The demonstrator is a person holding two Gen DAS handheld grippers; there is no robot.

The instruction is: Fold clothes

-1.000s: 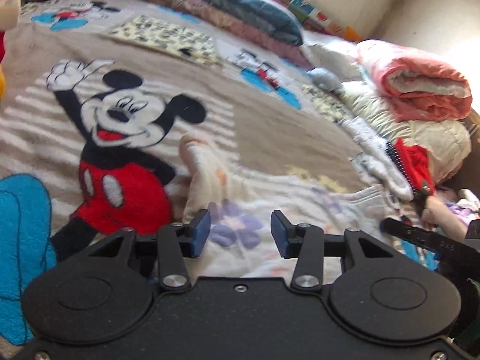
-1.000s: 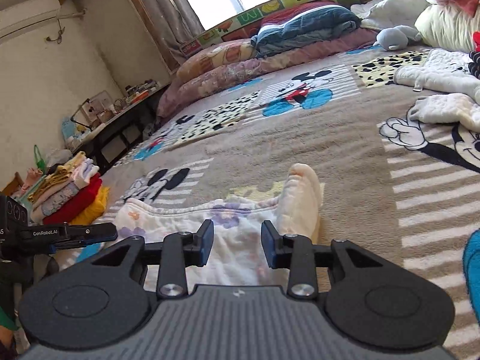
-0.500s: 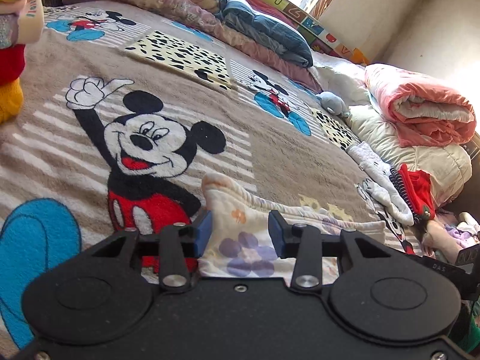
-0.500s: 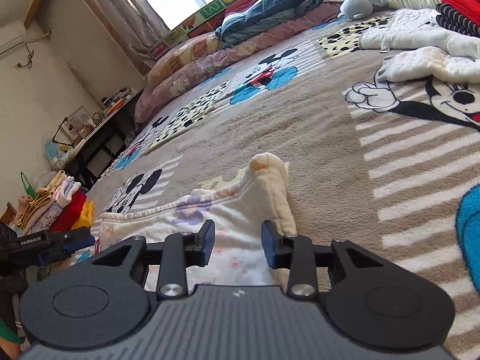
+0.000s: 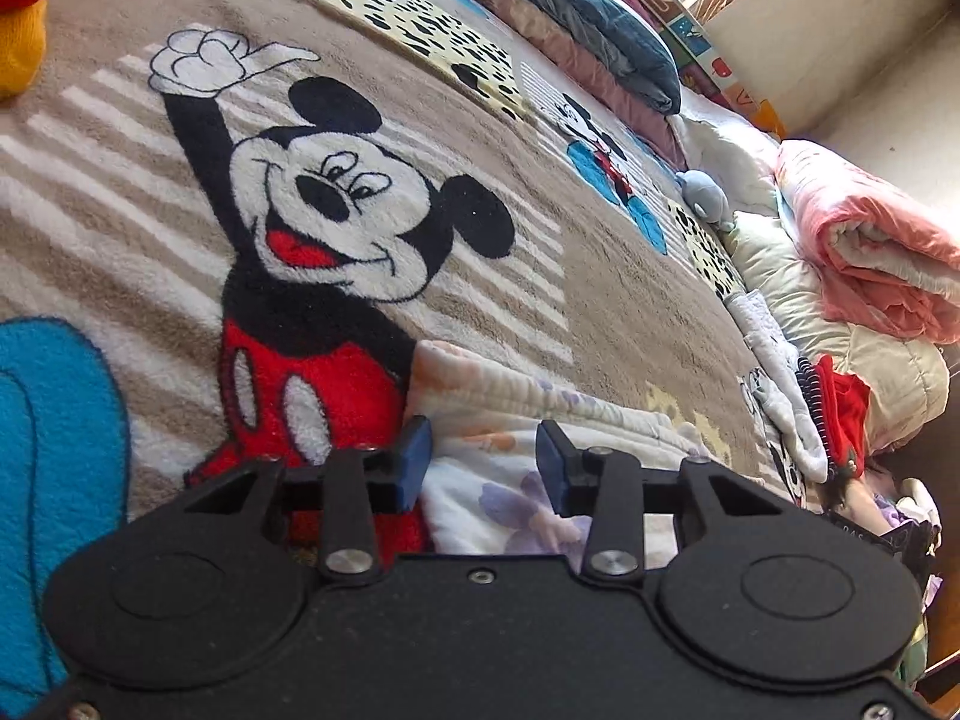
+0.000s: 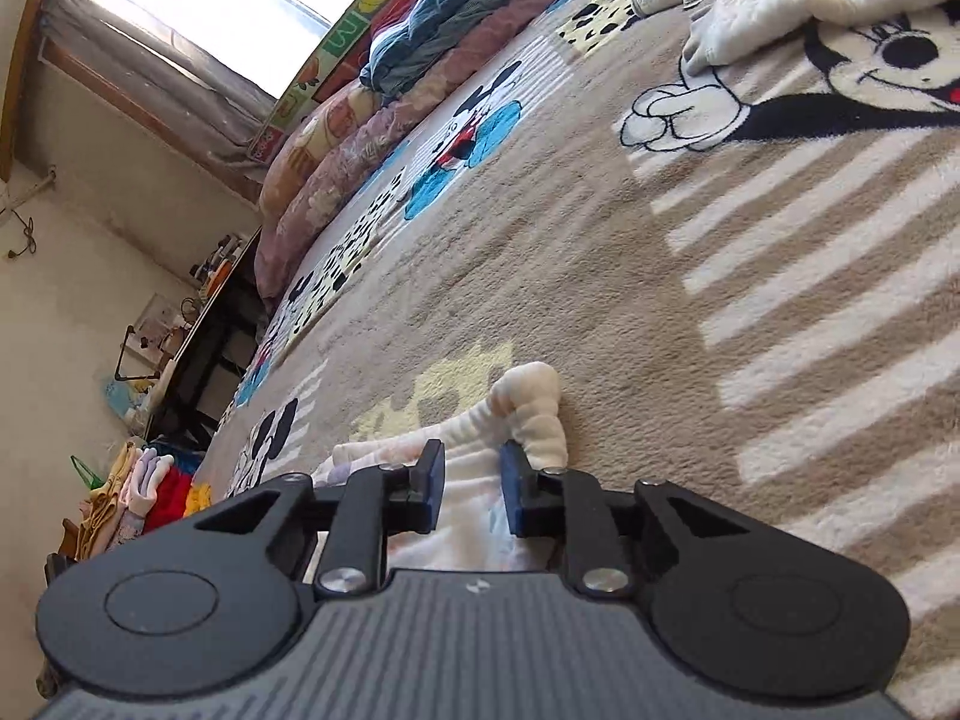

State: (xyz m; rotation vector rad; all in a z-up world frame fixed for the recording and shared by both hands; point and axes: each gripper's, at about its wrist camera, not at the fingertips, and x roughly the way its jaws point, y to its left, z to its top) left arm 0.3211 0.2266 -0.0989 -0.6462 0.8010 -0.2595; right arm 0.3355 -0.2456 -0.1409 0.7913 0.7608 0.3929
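Note:
A white garment with a pale flower print point(image 5: 510, 420) lies on the Mickey Mouse blanket point(image 5: 360, 228). In the left wrist view my left gripper point(image 5: 483, 459) is open, low over the garment's near left corner, with cloth between its blue pads. In the right wrist view the same garment point(image 6: 534, 408) shows with a bunched edge sticking up. My right gripper point(image 6: 471, 483) is open over its near right corner, cloth between the pads. Whether either touches the cloth I cannot tell.
A pile of unfolded clothes point(image 5: 798, 396) and rolled quilts point(image 5: 870, 252) lie at the bed's right side. Pillows and a blue blanket point(image 6: 456, 6) line the head. A stack of folded clothes point(image 6: 138, 492) sits at the left, a white garment point(image 6: 780, 6) far right.
Both grippers have dropped lower and moved closer to the garment's near edge. Both views have tilted. The jaws stay open.

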